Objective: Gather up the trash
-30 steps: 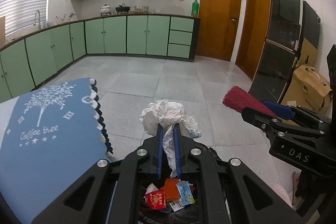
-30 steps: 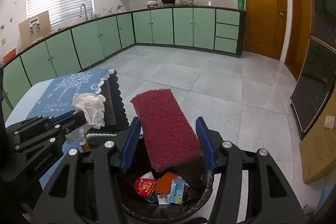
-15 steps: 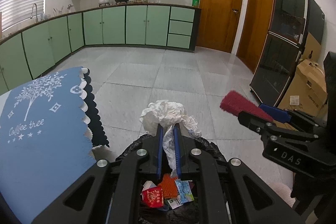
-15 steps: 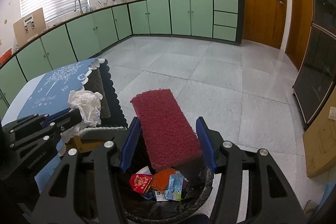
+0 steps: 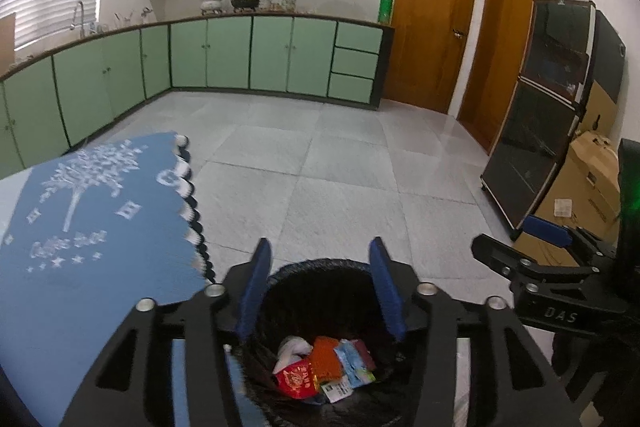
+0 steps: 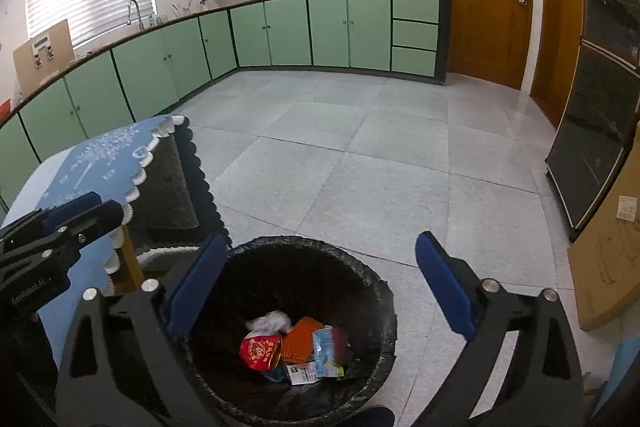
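A black-lined trash bin [image 6: 372, 287] stands on the floor below both grippers; it also shows in the left wrist view [image 5: 320, 267]. Inside lie a crumpled white tissue [image 6: 270, 321], a red packet [image 6: 260, 349], an orange scouring pad [image 6: 302, 339], a dark red sponge [image 6: 340, 339] and small wrappers. My left gripper [image 5: 320, 291] is open and empty above the bin. My right gripper [image 6: 320, 287] is open wide and empty above the bin. The right gripper shows at the right of the left wrist view [image 5: 532, 247].
A table with a blue "Coffee tree" cloth [image 5: 80, 227] stands left of the bin, also in the right wrist view [image 6: 100, 155]. Green cabinets [image 5: 248, 55] line the far wall. A black cabinet [image 5: 552, 115] and cardboard boxes [image 5: 592, 179] stand at right. Grey tiled floor lies beyond.
Both grippers have opened. The white tissue has dropped from the left gripper and the dark red sponge from the right gripper into the bin.
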{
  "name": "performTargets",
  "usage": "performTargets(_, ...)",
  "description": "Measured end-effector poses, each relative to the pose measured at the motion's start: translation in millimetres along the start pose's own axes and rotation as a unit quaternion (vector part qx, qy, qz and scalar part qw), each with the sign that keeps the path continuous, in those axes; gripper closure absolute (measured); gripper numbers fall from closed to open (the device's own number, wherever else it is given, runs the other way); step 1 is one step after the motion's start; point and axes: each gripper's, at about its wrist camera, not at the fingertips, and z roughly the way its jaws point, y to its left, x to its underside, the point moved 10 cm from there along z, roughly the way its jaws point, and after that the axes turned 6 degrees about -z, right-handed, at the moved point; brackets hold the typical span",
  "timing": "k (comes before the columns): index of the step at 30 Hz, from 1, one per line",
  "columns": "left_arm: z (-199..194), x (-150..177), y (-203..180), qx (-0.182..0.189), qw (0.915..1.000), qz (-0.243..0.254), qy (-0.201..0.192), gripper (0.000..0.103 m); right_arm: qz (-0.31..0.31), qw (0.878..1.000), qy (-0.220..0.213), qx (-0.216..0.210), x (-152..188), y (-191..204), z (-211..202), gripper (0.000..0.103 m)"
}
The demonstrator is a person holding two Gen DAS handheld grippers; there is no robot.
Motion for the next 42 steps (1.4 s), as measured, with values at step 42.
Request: performTargets(42, -199.2, 11.6, 34.4, -0.056, 0.9959, -0.025, -0.066, 0.006, -0.051, 0.995, -0.043, -0.071, -6.1, 97.3, -177.2, 0.005)
